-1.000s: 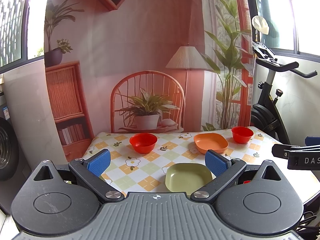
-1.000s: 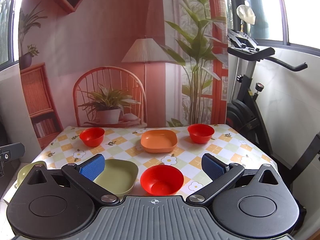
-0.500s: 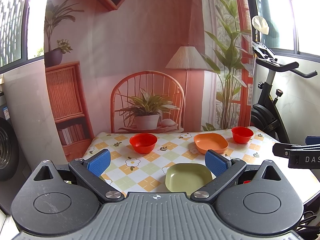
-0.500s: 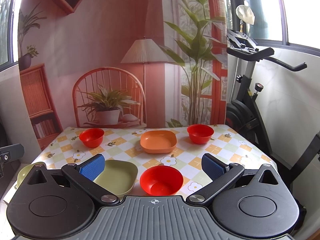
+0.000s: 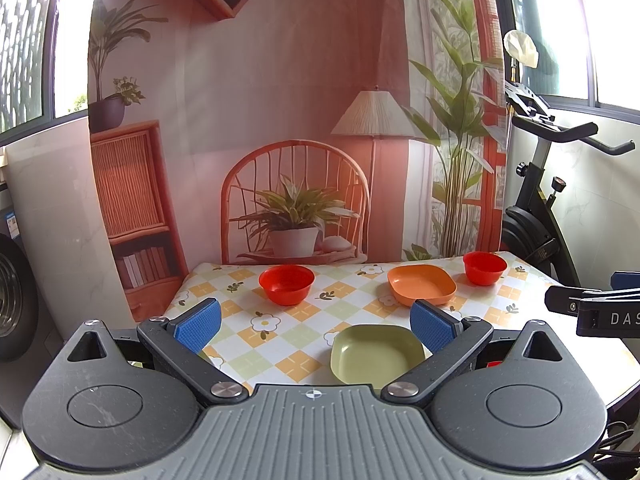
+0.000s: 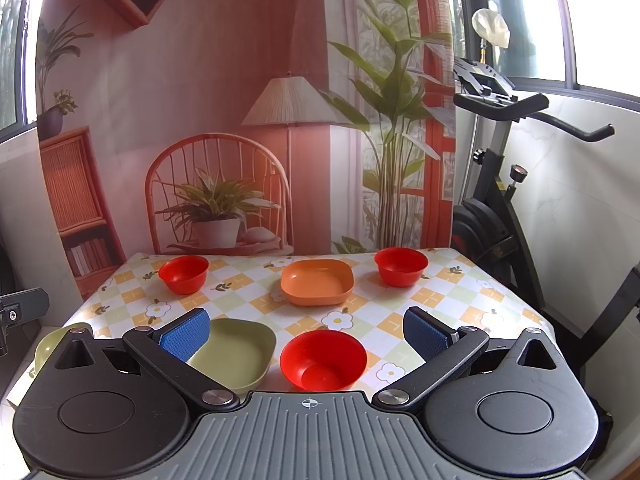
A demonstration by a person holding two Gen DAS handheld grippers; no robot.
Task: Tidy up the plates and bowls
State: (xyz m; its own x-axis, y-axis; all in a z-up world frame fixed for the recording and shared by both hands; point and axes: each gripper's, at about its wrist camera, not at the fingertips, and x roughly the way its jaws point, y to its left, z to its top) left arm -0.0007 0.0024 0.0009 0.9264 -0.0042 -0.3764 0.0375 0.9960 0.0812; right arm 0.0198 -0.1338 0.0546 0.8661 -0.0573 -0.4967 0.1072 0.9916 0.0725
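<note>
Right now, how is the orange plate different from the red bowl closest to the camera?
The orange plate is squarish with rounded corners; the near red bowl is round. The orange plate looks shallow and wide, while the near red bowl looks deeper. The orange plate sits toward the back of the table, between two other red bowls; the near red bowl sits at the front, beside a green plate. Both are upright, empty and untouched.

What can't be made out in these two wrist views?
- Left view: near red bowl, only a sliver past the left gripper arm.
- Right view: far-left green dish, mostly behind the right gripper body; shape unclear.
- Right view: green plate, near-left corner covered by the blue pad.
- Both views: table near edge hidden by gripper bodies.
- The person: not visible.
</note>
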